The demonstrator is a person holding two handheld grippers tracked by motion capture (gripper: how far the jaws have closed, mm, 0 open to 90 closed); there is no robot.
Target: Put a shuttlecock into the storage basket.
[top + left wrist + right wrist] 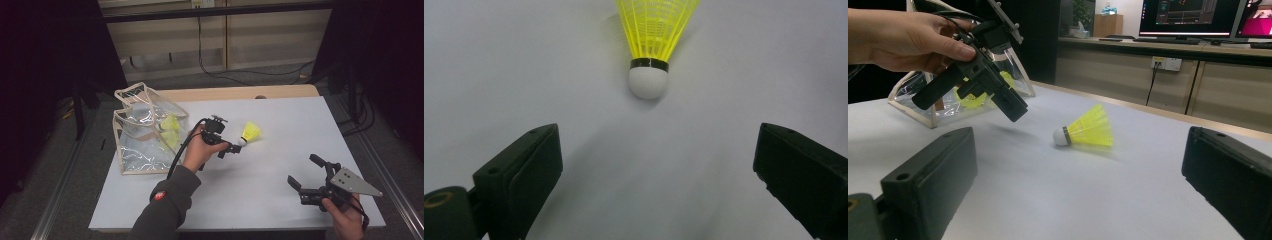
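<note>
In the clear bag (145, 142), a yellow shuttlecock (170, 124), another shuttlecock (250, 133) lying outside

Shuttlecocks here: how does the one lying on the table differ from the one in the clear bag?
The table shuttlecock lies in the open on the white table, on its side, white cork toward the left hand-held gripper, whose jaws stand open just short of it. The bag shuttlecock sits inside the transparent bag, blurred by the plastic. Both have yellow skirts.
</note>
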